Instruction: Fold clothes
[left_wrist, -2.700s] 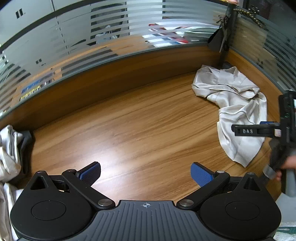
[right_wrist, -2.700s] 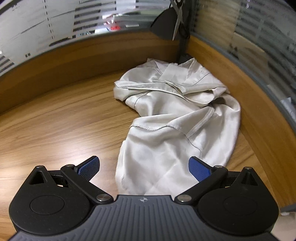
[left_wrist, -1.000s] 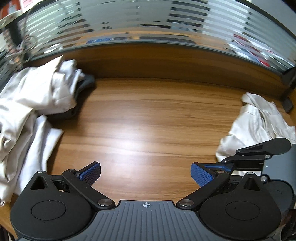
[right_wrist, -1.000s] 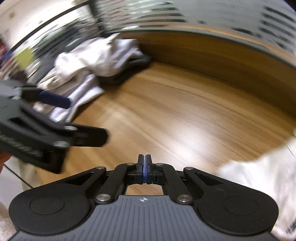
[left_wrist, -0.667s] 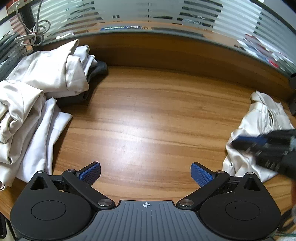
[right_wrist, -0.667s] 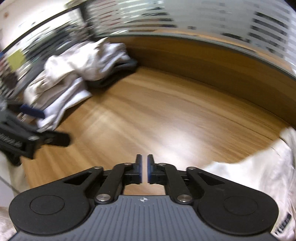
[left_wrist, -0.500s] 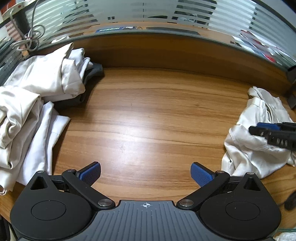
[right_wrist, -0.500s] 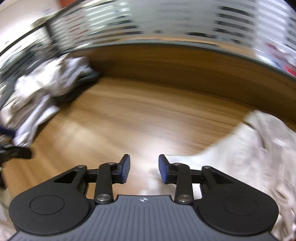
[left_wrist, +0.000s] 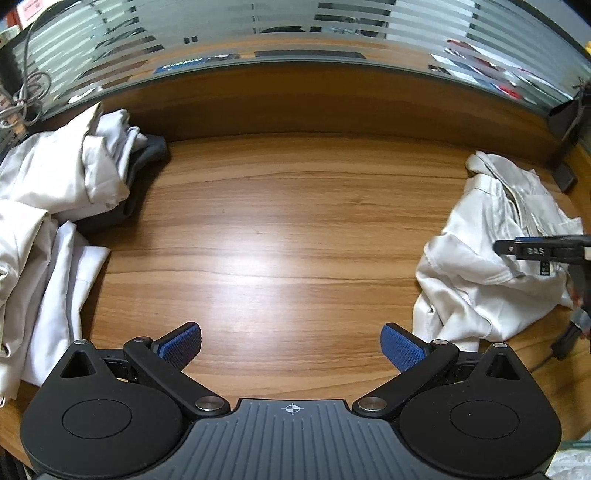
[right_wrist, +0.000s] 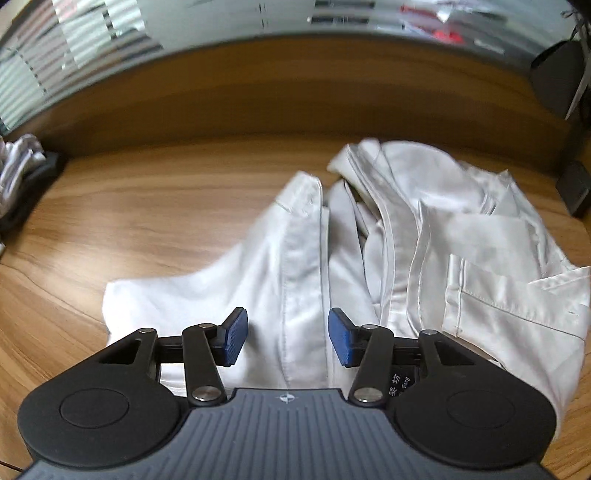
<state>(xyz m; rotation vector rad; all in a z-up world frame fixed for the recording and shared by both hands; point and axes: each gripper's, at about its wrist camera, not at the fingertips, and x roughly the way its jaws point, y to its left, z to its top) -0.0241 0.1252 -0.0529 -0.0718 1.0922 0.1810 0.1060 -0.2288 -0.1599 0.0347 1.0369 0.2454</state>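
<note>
Clothes are lying in two groups on the wooden tabletop (left_wrist: 280, 229). One crumpled white shirt (right_wrist: 388, 240) is lying near the right edge of the tabletop, close to the far right corner, with its collar and seams turning in many folds; in the left wrist view the same shirt (left_wrist: 480, 258) is showing at the right side. The right gripper (right_wrist: 288, 338) is hovering just above the near part of this shirt, and its blue pads (right_wrist: 233, 338) are standing apart with cloth showing between them, so the fingers are released and are not pinching anything; whether the pads are touching the cloth I cannot tell. In the left wrist view, the right gripper (left_wrist: 543, 251) is appearing from the side over the shirt. The left gripper (left_wrist: 291, 345) is hanging over the bare middle of the tabletop near its front edge, with its blue pads (left_wrist: 183, 343) spread wide, released and holding nothing. At the left edge of the tabletop a pile of white clothes (left_wrist: 48, 221) is lying, reaching from the far left corner toward the front, and a dark garment (left_wrist: 144, 166) is showing under its far part. Behind the far edge a wooden panel (left_wrist: 295, 107) is rising, and above it a striped glass partition (left_wrist: 295, 33) is standing.
</note>
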